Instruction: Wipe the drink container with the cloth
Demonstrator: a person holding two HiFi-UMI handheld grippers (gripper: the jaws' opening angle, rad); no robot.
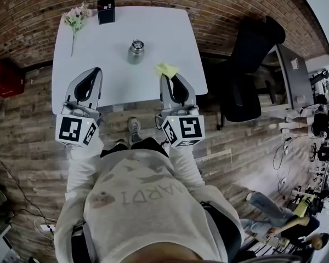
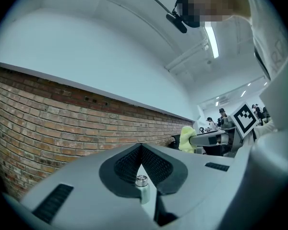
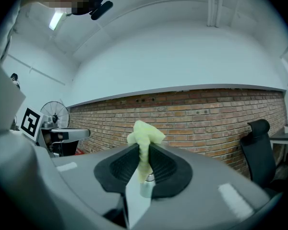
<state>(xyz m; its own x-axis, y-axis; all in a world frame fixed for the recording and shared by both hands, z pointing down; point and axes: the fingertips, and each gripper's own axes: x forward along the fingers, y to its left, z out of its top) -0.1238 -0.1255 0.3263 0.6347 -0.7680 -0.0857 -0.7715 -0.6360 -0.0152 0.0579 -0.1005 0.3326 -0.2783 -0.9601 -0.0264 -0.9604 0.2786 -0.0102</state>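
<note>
Head view: the flask (image 1: pixel 136 51) stands upright at the middle of the white table (image 1: pixel 120 86), its long axis vertical and its cap pointing up at the camera. Bare tabletop lies all round it. Flowers (image 1: pixel 75 19) lie at the table's upper-left corner and a black box (image 1: pixel 106 10) stands at the top edge, both well apart from the flask. The left gripper (image 1: pixel 96 70) and right gripper (image 1: pixel 165 76) overlap the table's lower edge, one at the flask's lower left, the other at its lower right. Right gripper view shows the jaws closed on the yellow cloth (image 3: pixel 144 128), a crumpled tuft sticking out past the tips; in head view the cloth is near the flask, not touching it. Left gripper view shows the jaws pressed together with nothing between them. A black chair (image 1: pixel 251 64) stands off the table's right edge.
</note>
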